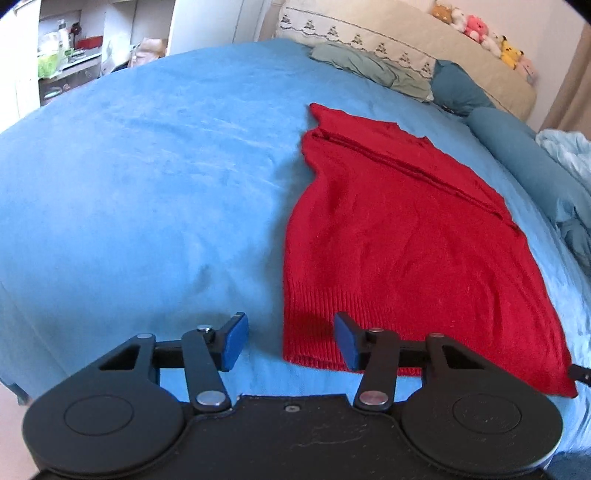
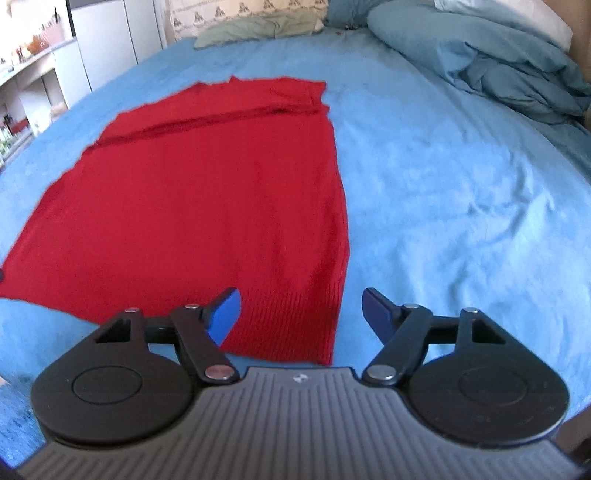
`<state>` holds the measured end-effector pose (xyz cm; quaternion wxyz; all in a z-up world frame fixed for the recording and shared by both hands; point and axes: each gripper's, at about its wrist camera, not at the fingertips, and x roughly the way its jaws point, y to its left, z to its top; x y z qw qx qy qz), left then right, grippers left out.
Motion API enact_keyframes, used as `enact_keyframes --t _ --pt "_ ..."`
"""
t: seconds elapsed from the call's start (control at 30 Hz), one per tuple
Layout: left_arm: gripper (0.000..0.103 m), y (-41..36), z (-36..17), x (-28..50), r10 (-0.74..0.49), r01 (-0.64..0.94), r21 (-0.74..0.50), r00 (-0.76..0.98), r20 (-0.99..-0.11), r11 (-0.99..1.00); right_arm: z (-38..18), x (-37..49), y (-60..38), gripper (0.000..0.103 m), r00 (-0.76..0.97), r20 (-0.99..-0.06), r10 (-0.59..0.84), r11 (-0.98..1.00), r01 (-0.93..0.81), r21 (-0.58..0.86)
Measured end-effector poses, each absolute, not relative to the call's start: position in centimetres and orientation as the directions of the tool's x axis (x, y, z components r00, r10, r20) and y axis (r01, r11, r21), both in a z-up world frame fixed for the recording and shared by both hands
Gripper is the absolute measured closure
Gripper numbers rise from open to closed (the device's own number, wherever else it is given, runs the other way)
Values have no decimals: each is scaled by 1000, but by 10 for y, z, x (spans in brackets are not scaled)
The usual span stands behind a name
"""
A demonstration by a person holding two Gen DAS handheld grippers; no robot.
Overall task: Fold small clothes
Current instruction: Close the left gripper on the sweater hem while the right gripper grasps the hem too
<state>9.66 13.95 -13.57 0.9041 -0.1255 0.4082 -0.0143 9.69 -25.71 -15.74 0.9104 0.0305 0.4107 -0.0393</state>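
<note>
Left wrist view shows a bed covered in a blue sheet, with a red sweater spread flat on it, ribbed hem nearest. The left tool hangs over the sweater's near left corner, jaws partly apart, nothing pressed between them. Far off lie a green cloth, a cream headboard cover, stuffed toys and shelves. On the right wrist camera, the right tool stands wide over the near right corner, beside rumpled blue bedding.
</note>
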Motion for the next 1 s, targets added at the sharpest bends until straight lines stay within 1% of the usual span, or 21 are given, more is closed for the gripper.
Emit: enact_keyframes --t 0.13,0.2,0.23,0.27,0.43,0.5,0.53,0.57,0.6,0.63,0.67,0.7,0.73,0.77,0.8,0.87,1.0 --pt "48 136 -138 98 -132 -58 -228 666 -734 972 -164 103 -263 19 627 -777 -51 992 125 36" --pt "50 132 -138 99 -131 -45 -216 667 -733 975 -171 107 -267 27 594 -804 -37 989 135 54" --pt "52 131 -139 99 -132 -40 -211 666 -734 977 -173 108 -269 28 580 -814 -32 989 137 58" --pt "54 130 -139 99 -134 -33 -209 665 -735 977 -175 109 -268 29 574 -818 -29 989 136 60" --pt "59 128 -142 103 -143 -12 -199 654 -743 980 -178 110 -267 30 566 -824 -18 991 119 60" --pt "61 128 -142 104 -145 -3 -193 652 -745 981 -178 110 -267 36 567 -824 -7 992 108 66" --pt "64 127 -142 104 -146 2 -191 650 -746 982 -178 110 -266 39 567 -824 1 993 100 70" --pt "68 127 -142 104 -150 7 -190 648 -747 982 -177 109 -266 46 568 -823 12 993 88 76" --pt "70 126 -141 105 -153 12 -190 645 -749 982 -177 110 -264 52 567 -824 21 994 78 79" --pt "76 126 -141 105 -155 16 -188 641 -752 982 -176 110 -263 53 567 -823 22 995 71 76" --pt "84 125 -141 106 -154 19 -184 637 -756 983 -176 110 -261 58 568 -823 24 995 63 72" --pt "88 125 -141 107 -155 20 -184 632 -759 983 -176 110 -260 64 568 -823 25 996 58 71" --pt "94 125 -140 108 -158 21 -187 628 -762 982 -176 110 -259 67 569 -822 23 996 58 68" --pt "95 124 -139 109 -157 21 -185 625 -765 983 -176 111 -259 76 570 -821 22 996 60 68" --pt "96 123 -137 109 -152 22 -178 624 -767 984 -176 110 -261 80 573 -819 22 995 65 72" --pt "97 121 -134 109 -144 27 -163 627 -765 986 -175 109 -266 81 582 -813 35 992 77 98" --pt "98 120 -123 103 -146 37 -164 664 -733 986 -168 104 -279 82 608 -790 79 981 95 171"
